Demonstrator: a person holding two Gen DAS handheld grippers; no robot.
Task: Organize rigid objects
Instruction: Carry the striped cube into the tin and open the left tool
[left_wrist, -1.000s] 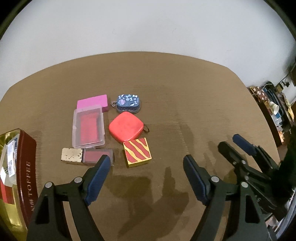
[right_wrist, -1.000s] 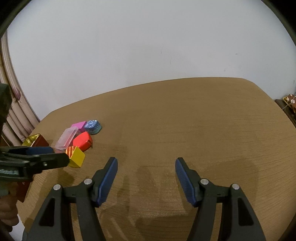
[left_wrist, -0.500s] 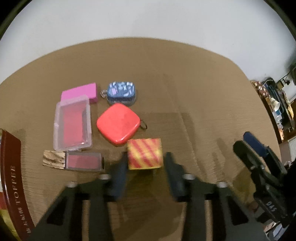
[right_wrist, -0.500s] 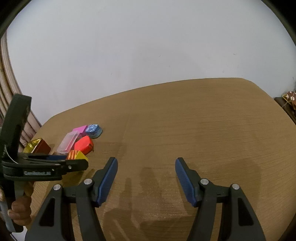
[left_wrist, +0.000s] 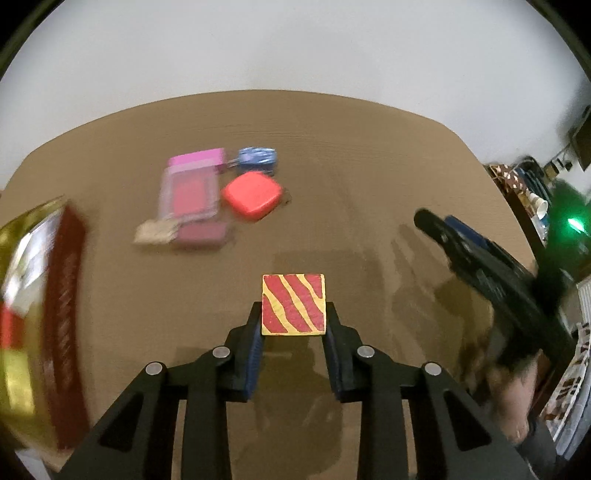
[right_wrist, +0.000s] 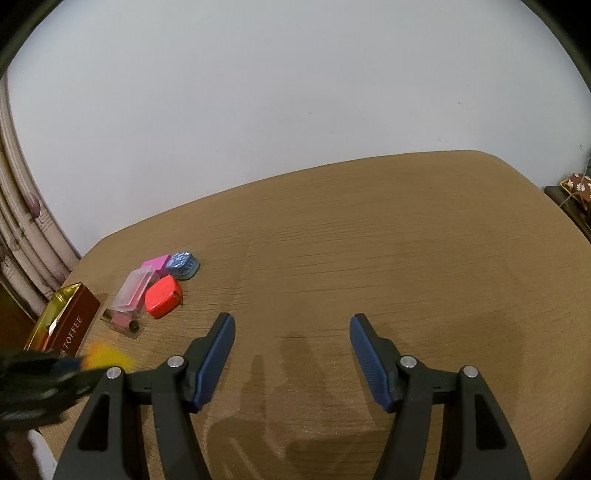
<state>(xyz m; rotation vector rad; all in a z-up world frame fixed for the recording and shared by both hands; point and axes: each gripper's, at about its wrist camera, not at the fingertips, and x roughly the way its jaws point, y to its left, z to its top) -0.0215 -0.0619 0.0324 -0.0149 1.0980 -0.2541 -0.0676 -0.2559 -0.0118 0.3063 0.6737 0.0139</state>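
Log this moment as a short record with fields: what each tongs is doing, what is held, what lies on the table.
left tongs: shut on the striped block, clear of the group
right tongs: open, holding nothing
table: brown wood grain
group on table: pink box, blue patterned case, red square case, clear plastic box, all close together
table edge: toffee tin
image quality: left wrist view blurred

Brown wooden table (right_wrist: 369, 258) against a plain white wall (right_wrist: 295, 92); beige curtain (right_wrist: 22, 251) at left
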